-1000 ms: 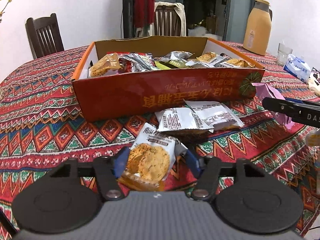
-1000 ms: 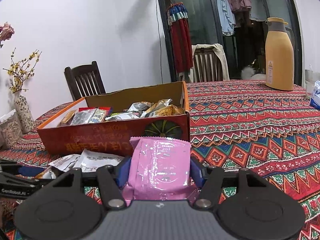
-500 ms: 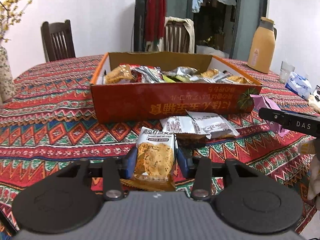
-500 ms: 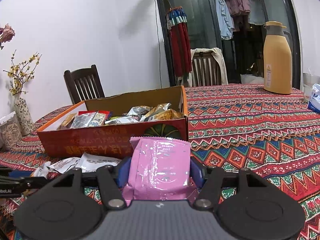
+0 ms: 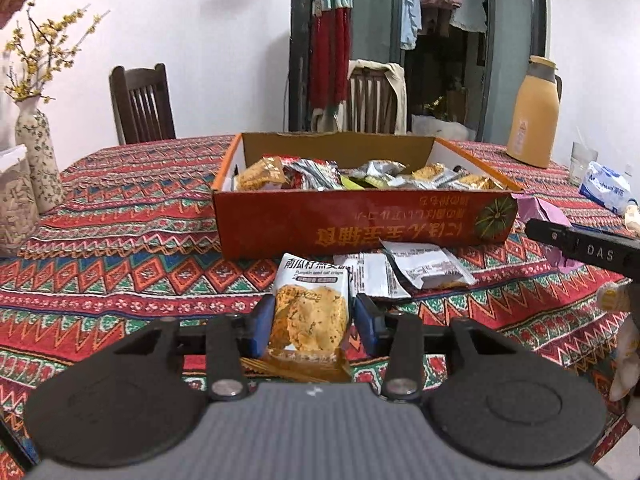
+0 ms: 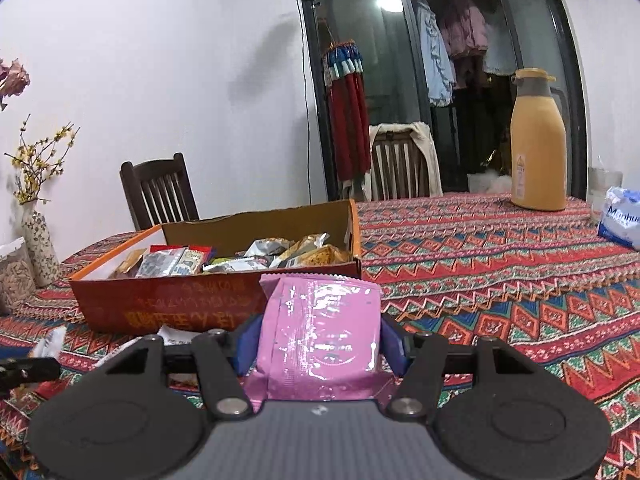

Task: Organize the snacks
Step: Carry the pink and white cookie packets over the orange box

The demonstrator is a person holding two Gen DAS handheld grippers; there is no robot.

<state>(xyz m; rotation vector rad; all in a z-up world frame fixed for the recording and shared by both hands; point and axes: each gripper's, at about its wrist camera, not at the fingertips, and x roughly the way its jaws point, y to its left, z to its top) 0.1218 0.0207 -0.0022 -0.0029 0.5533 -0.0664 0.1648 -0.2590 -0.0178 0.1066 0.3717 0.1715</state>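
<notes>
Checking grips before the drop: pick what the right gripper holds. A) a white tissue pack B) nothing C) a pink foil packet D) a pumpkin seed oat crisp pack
C: the right gripper has its jaws closed on the pink foil packet, in front of the orange cardboard snack box.

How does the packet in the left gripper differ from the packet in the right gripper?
The cookie packet is white on top with a printed biscuit and lettering; the pink packet is plain glossy pink. The cookie packet is narrower, so the left gripper stands less wide than the right gripper. Both are sealed, held upright, short of the snack box.
</notes>
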